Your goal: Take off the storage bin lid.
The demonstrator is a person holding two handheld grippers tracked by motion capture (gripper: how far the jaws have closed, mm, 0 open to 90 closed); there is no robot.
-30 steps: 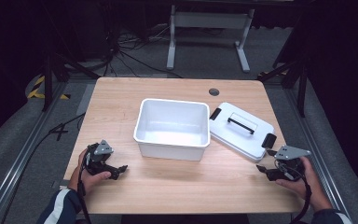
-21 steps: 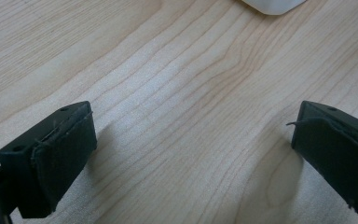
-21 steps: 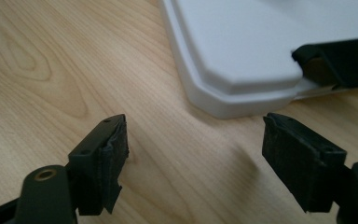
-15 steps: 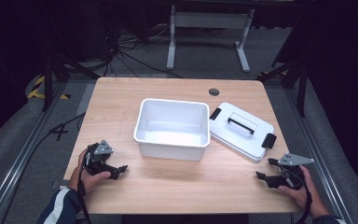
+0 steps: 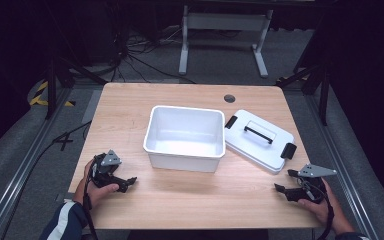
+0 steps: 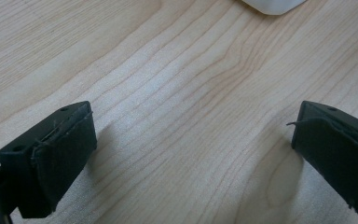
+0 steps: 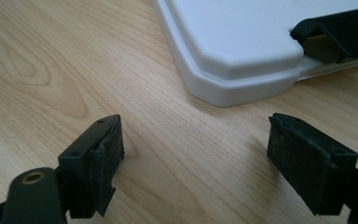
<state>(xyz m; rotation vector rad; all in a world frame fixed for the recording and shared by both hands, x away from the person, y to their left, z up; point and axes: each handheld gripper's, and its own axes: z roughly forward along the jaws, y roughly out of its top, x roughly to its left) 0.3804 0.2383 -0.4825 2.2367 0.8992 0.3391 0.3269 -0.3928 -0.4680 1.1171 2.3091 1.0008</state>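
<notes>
Here, the white tub (image 5: pixel 186 136) sits open-topped near the middle of the wooden counter (image 5: pixel 130 105), its inside bare; just to its right lies the white lid (image 5: pixel 258 141), flat and turned at a slant, with a black handle (image 5: pixel 258 134) across its top and a black clasp (image 5: pixel 288 150) at the end nearest the person's right hand; the lid's near-left corner almost meets the tub's right wall, though whether they touch I cannot tell. The right gripper (image 5: pixel 283 182) rests low at the counter's near-right edge, held in the right hand (image 5: pixel 320 202), pointing left across the wood and a little short of the lid; its fingers (image 7: pixel 95 165) have just been opening and now stand wide apart with only bare wood between them; in the right gripper view the lid's rounded corner (image 7: pixel 233 60) and a black clasp (image 7: pixel 338 35) lie just ahead of the fingertips, not touched. The left gripper (image 5: pixel 128 182) rests near the counter's near-left edge in the left hand (image 5: pixel 94 187), aimed toward the tub's front-left corner yet well apart from it; its fingers (image 6: pixel 56 156) too are spread wide over bare wood, holding nothing; a sliver of the tub's base (image 6: pixel 272 5) shows at the top of the left gripper view.
</notes>
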